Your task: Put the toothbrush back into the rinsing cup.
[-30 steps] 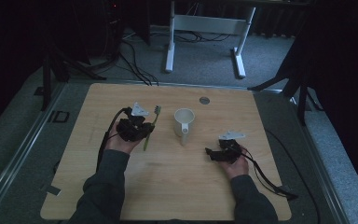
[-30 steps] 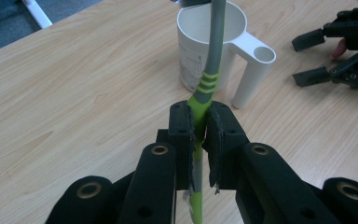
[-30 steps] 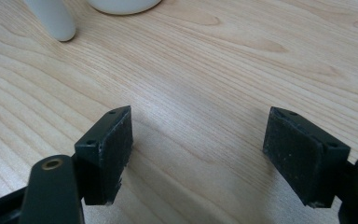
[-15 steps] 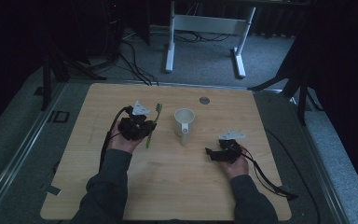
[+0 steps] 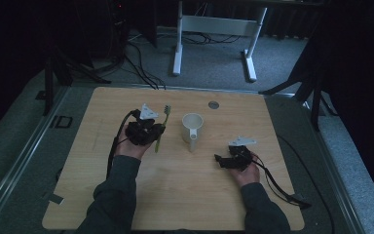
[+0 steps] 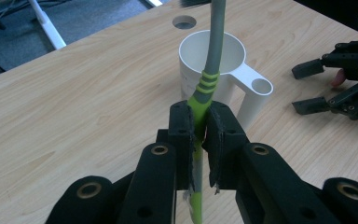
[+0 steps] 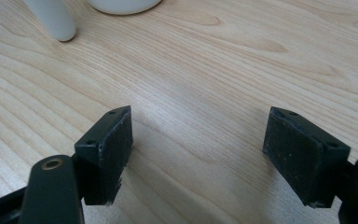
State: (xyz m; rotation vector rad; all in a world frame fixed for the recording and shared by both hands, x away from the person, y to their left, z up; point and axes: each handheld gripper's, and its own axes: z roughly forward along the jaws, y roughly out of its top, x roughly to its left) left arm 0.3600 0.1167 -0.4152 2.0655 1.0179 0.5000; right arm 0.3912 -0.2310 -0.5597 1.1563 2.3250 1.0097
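Note:
A green and grey toothbrush (image 6: 209, 70) stands up between the jaws of my left gripper (image 6: 199, 133), which is shut on its green handle. In the high view this toothbrush (image 5: 160, 127) is held just left of a white cup (image 5: 193, 126) with a side handle, and the left gripper (image 5: 152, 132) sits at the table's middle left. Seen along the left gripper, the cup (image 6: 223, 60) is directly behind the brush. My right gripper (image 7: 198, 140) rests low over the bare wood, open, nothing between its pads. It lies right of and nearer than the cup, right gripper (image 5: 221, 161).
The wooden table (image 5: 97, 195) has a round cable hole (image 5: 214, 104) near its far edge. Cables trail from both grippers. A white desk frame (image 5: 214, 29) and floor cables lie beyond the table. The cup's handle (image 7: 51, 18) is just ahead of the right gripper.
The left gripper has lifted and tilted the toothbrush more upright, shifting slightly toward the cup. The right gripper has stayed put.

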